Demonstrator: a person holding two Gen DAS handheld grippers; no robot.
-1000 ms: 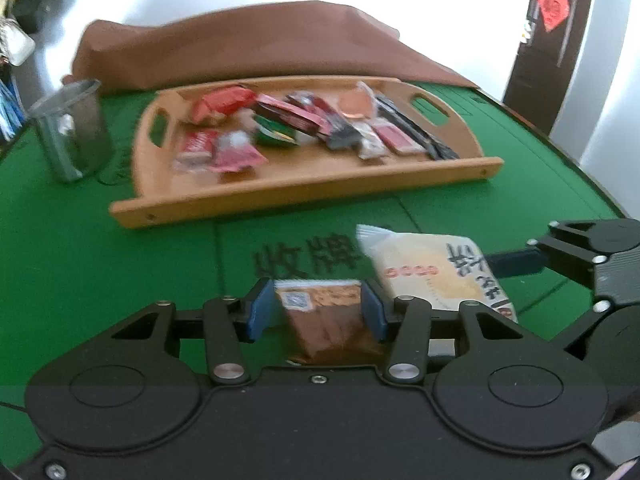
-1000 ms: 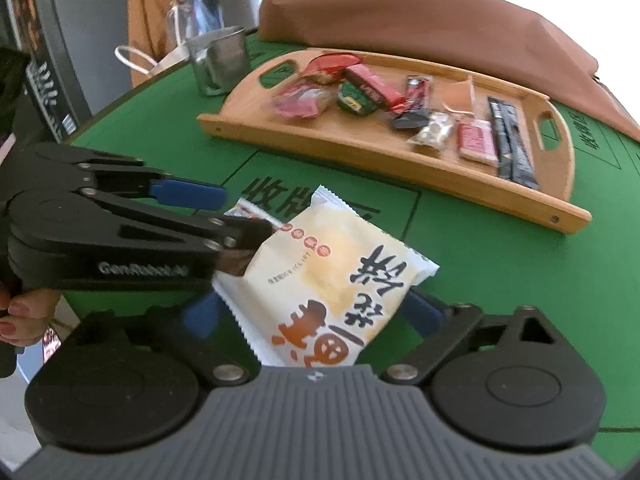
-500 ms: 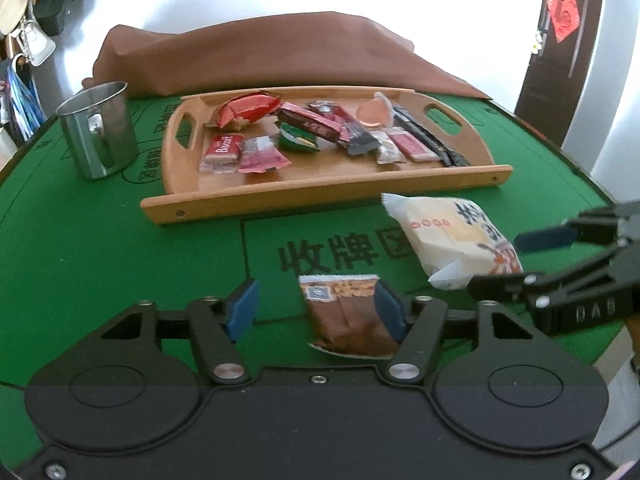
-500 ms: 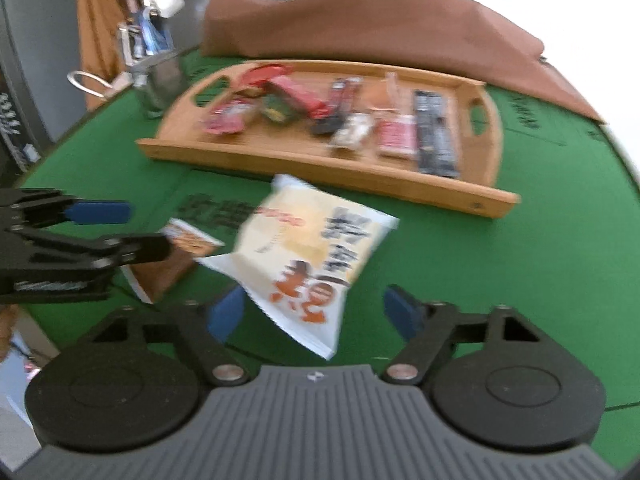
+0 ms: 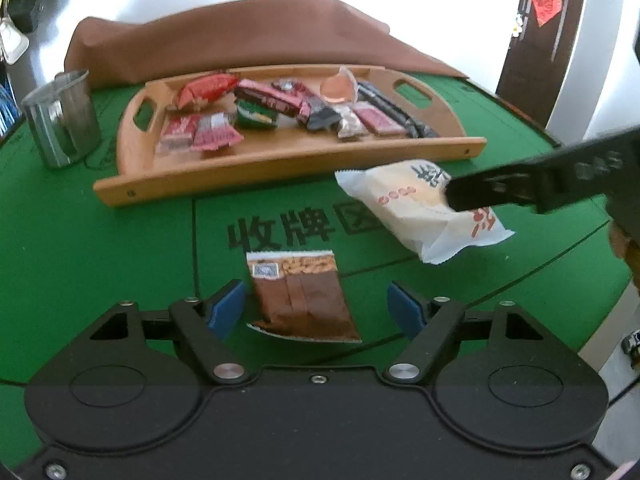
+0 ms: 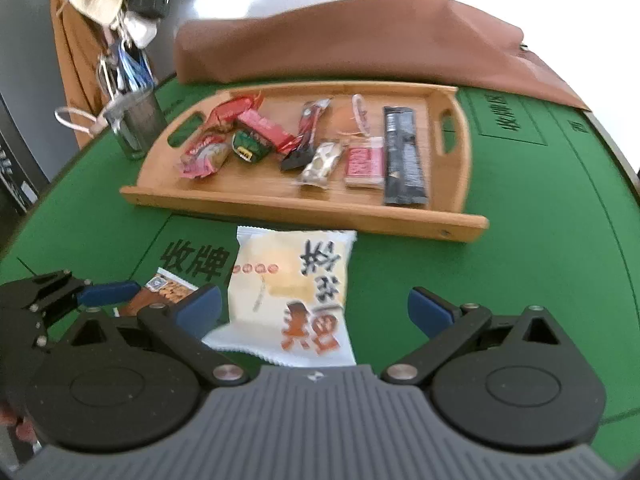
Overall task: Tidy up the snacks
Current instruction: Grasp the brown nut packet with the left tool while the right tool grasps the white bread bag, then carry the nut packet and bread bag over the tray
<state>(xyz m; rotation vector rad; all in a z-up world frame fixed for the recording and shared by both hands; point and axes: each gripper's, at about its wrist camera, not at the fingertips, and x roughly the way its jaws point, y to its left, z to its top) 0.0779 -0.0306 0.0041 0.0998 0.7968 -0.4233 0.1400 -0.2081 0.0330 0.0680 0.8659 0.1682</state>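
A brown snack packet (image 5: 302,294) lies flat on the green table between the blue pads of my left gripper (image 5: 318,312). Its jaws are opening and neither pad touches the packet. A pale yellow bread packet (image 6: 290,288) lies in front of my right gripper (image 6: 314,312), whose jaws are opening wide, clear of it. In the left wrist view the bread packet (image 5: 416,208) sits to the right, partly behind the right gripper's dark finger (image 5: 532,184). Beyond both stands a wooden tray (image 5: 280,164) holding several small wrapped snacks (image 6: 256,136).
A steel cup (image 5: 62,120) stands left of the tray (image 6: 304,210). A brown cloth bundle (image 5: 248,40) lies behind it at the table's far edge. A dark door (image 5: 544,32) rises at the right. Hanging bags and keys (image 6: 120,28) crowd the far left in the right wrist view.
Both grippers let go of their packets and opened. The brown packet now lies free on the table. The bread packet dropped flat, and the right gripper pulled back and to the right.
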